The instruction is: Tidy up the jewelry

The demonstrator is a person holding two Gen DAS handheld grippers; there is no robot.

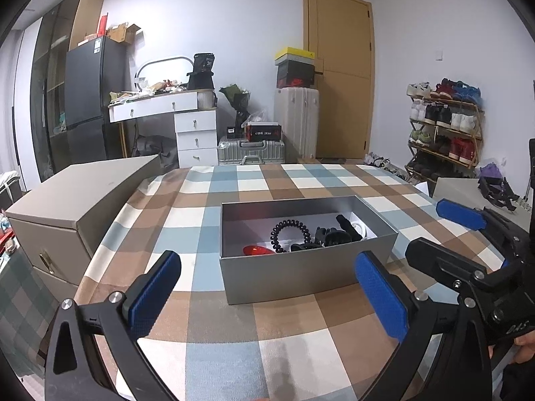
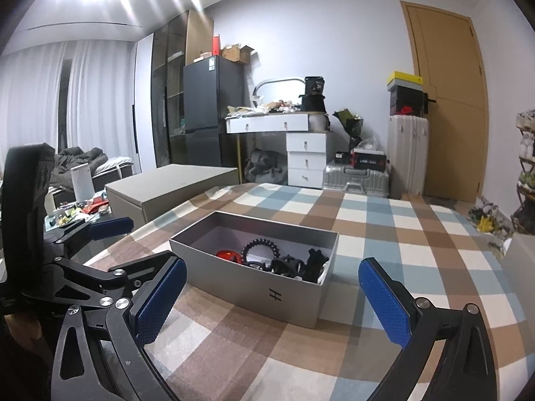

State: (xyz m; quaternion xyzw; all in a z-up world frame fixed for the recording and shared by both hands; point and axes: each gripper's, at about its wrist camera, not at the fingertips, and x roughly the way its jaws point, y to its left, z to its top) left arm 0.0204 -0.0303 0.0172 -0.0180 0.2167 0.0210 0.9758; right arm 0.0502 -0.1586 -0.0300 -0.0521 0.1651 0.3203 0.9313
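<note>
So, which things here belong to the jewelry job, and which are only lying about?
Job: grey box, black spiral hair tie, black claw clips, red item.
Lying about: large closed grey box, suitcases, shoe rack, fridge.

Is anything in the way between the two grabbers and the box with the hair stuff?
Nothing visible. Only bare checkered tablecloth lies between the open left gripper, the open right gripper and the grey box. The box has no lid, so the black coil tie can be reached from above.
</note>
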